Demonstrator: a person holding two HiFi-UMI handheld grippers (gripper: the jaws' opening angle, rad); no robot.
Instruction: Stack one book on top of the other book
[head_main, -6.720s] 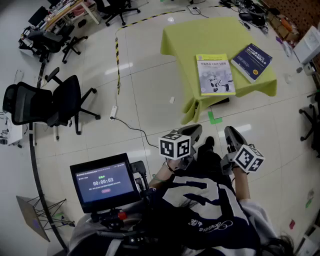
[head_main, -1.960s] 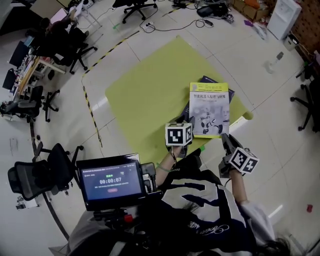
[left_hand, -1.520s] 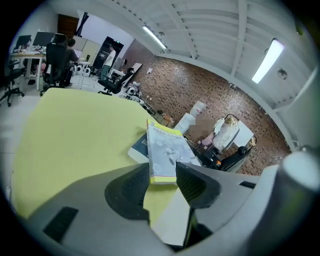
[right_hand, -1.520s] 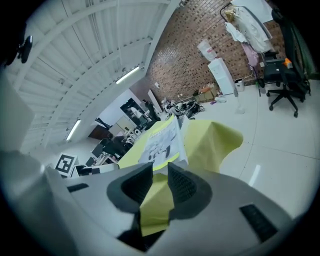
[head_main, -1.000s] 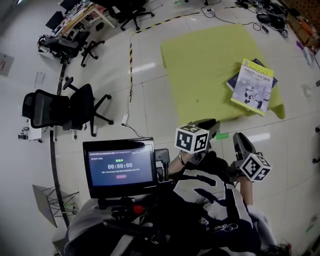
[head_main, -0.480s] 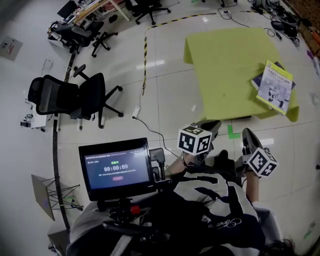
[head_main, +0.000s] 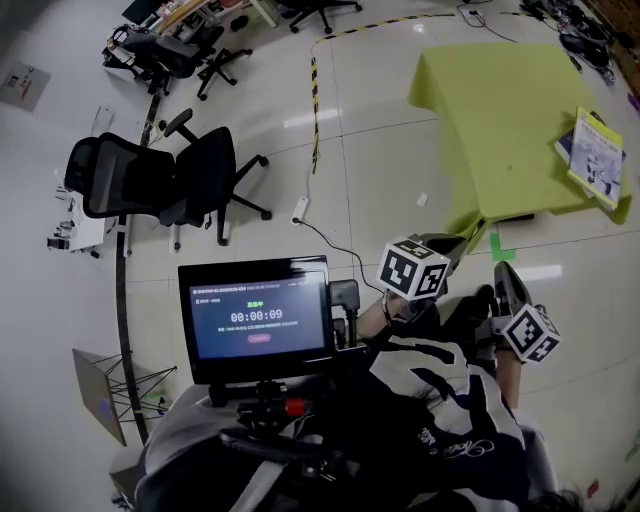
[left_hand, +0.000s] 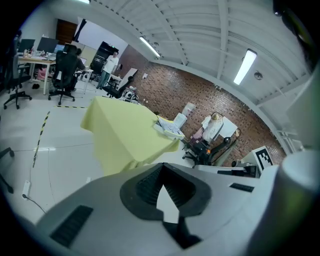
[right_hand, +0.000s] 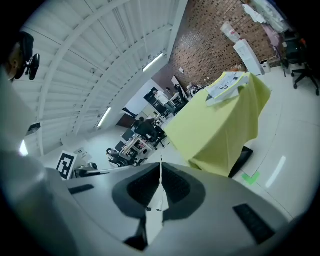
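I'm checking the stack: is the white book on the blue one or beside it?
On it. In the head view the white book lies over the blue book, whose corner shows beneath.

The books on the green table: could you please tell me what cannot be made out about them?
Lower book: head view, mostly hidden under the top book.
Cover print: too small in every view.
How squarely they sit: stack too small in both gripper views.
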